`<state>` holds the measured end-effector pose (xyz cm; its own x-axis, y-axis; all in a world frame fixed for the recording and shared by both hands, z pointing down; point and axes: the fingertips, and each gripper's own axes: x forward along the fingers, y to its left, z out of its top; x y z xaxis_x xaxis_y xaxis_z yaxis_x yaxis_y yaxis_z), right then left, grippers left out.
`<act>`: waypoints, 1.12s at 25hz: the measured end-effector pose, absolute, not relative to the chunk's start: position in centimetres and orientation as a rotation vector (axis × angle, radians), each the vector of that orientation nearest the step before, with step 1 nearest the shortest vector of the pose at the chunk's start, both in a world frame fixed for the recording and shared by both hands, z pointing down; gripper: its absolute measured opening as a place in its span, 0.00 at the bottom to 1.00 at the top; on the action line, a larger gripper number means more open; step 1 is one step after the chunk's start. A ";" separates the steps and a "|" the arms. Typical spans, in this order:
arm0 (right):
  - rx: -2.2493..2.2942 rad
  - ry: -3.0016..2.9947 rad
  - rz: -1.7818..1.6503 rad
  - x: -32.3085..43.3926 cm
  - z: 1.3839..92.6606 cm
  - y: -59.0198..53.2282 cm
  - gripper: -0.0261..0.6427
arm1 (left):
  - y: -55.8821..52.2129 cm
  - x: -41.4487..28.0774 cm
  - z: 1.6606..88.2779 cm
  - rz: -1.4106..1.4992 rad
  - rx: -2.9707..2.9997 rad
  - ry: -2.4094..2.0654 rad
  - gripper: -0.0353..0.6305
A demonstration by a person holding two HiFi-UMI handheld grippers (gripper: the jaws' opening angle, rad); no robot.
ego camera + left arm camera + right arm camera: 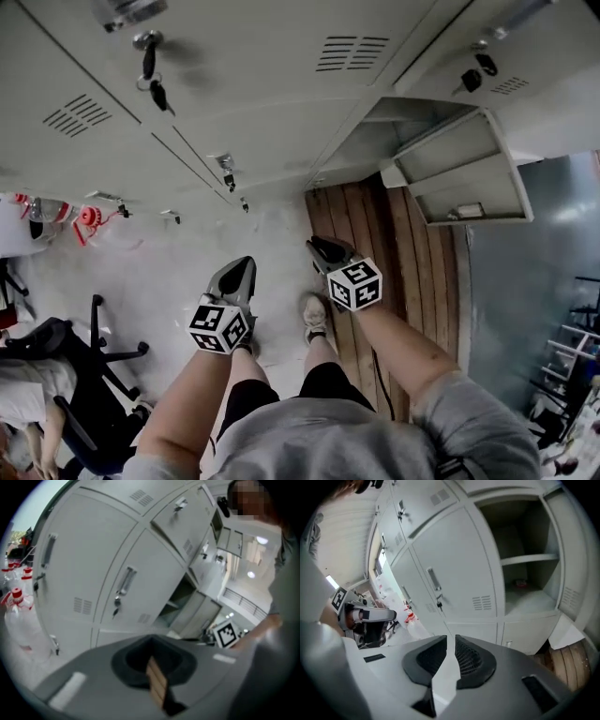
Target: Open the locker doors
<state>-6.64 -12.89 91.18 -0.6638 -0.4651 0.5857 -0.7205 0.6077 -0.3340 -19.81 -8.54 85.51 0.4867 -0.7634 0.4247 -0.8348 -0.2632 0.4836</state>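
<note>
A bank of pale grey lockers (244, 103) fills the top of the head view, most doors closed, with keys (150, 70) hanging in the locks. One lower locker stands open, its door (464, 169) swung out to the right. Its shelf and empty inside (525, 573) show in the right gripper view. My left gripper (239, 274) (150, 644) is shut and empty, held low and away from a closed door with a handle (125, 581). My right gripper (323, 249) (451, 641) hangs beside it, pads a narrow slit apart with nothing between.
A black office chair (84, 347) stands at the lower left. Red-capped bottles (89, 217) sit by the lockers at the left. A wooden floor strip (394, 253) runs under the open door. The person's shoe (316, 314) is below the grippers.
</note>
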 end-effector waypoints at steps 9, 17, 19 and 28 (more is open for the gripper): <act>0.719 -2.235 0.651 7.7 69.0 -23.9 0.21 | -12.0 -3.0 61.9 0.231 1.802 -1.413 0.06; 0.816 -2.136 0.583 2.0 78.5 -29.8 0.27 | -13.5 -6.3 70.0 0.208 1.788 -1.407 0.06; 0.842 -2.119 0.567 1.4 79.7 -30.8 0.28 | -13.9 -6.5 70.9 0.198 1.799 -1.400 0.06; 0.928 -2.096 0.567 -0.7 82.0 -33.7 0.29 | -13.8 -7.6 73.5 0.195 1.794 -1.387 0.06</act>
